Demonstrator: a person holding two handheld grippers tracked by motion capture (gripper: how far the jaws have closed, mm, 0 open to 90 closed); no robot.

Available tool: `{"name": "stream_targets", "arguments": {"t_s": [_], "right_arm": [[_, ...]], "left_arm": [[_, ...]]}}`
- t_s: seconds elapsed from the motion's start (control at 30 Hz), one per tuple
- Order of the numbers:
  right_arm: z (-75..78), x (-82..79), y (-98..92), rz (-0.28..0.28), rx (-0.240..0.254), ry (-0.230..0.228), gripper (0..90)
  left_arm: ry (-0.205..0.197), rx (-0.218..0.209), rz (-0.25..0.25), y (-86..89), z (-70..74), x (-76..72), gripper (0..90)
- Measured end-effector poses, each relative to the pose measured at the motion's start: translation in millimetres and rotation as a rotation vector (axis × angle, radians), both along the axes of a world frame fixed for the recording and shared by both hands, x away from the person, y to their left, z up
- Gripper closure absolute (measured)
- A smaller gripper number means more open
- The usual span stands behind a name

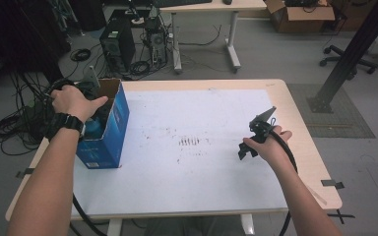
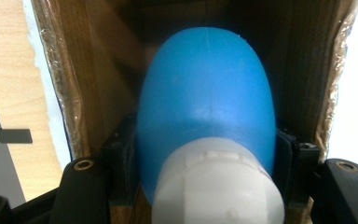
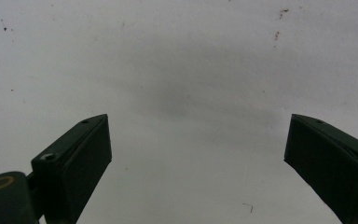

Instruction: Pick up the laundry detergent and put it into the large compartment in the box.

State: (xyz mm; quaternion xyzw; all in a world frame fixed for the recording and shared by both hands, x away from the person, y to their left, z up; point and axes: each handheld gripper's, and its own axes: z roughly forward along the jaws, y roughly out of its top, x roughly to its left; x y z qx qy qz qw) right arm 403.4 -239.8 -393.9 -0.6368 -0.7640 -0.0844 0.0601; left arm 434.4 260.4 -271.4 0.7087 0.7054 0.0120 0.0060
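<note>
White cap [image 2: 216, 186] of a blue bottle [image 2: 207, 102] sits closest in the left gripper view, w/ both black pads pressed on the bottle's sides: left hand-held gripper [image 2: 205, 161] is clamped on it, pointing down into an open cardboard box [image 2: 81, 93]. Bottle's body is inside the box, between its brown inner walls. From the high view, left hand [image 1: 74, 101] holds that gripper over the box top; the box [image 1: 115, 125] is blue outside, upright, at the left part of the surface [image 1: 202, 191], which has a white sheet w/ dark smudges near the middle.

Right hand-held gripper [image 3: 198, 154] has jaws spread wide, nothing between, just white sheet below. High view: right hand [image 1: 270, 145] keeps it [image 1: 248, 147] above the right side of the surface, well apart from the box.
</note>
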Motion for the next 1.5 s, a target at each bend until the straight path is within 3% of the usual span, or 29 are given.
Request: {"name": "stream_targets", "arguments": {"t_s": [0.97,1.33,1.5], "right_arm": [[0.7,-1.1,0.8,0.002,0.007,0.002,7.4],[3.6,-2.2,0.9,0.003,0.011,-0.006,7.4],[6.7,-2.5,0.2,0.004,0.014,-0.009,7.4]], "left_arm": [[-0.001,0.017,-0.015,-1.0,4.8,-2.5,34.0],[-0.019,0.020,-0.025,-3.5,27.2,-4.6,31.4],[-0.062,0.032,-0.026,-6.4,48.1,-6.8,29.3]]}}
